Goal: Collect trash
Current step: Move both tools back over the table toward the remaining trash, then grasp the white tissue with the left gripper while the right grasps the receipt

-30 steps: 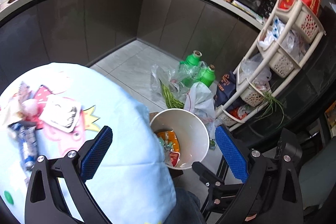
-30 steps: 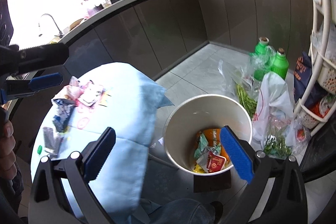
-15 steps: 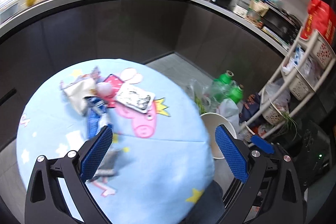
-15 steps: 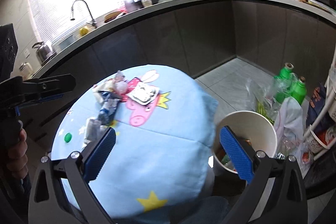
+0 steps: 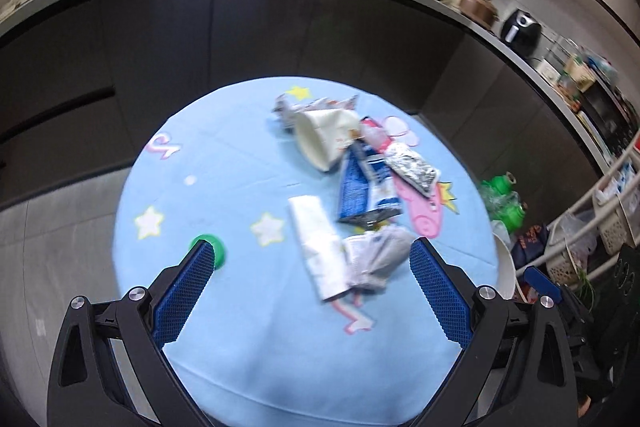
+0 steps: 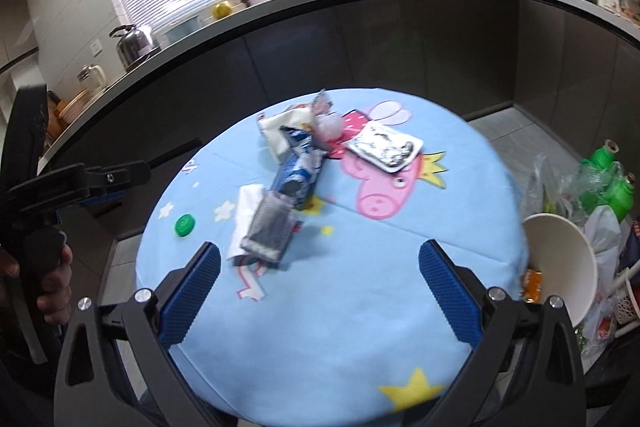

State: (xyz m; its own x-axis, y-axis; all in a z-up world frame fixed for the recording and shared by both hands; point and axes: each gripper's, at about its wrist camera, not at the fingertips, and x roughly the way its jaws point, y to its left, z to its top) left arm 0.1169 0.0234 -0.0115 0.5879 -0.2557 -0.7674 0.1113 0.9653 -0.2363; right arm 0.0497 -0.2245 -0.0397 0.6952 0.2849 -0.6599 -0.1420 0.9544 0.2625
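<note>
Hidden, cut off or blurred

The bin (image 6: 560,267) is partly hidden behind the cloth's (image 6: 320,327) edge in the right view; in the left view only a sliver of its rim (image 5: 505,267) shows. Print on the blue wrapper (image 5: 362,187) and the foil pack (image 6: 384,146) is too blurred to read. The near end of the cloth is cut off by the picture's lower edge. The hand (image 6: 52,279) is cut at the left edge.

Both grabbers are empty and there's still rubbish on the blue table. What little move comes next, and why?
Probably lower the left gripper onto the grey wrapper. Its jaws are open, and that wrapper lies nearest, just ahead between them, overlapping the white paper. The right gripper is open too, near the bin.
</note>
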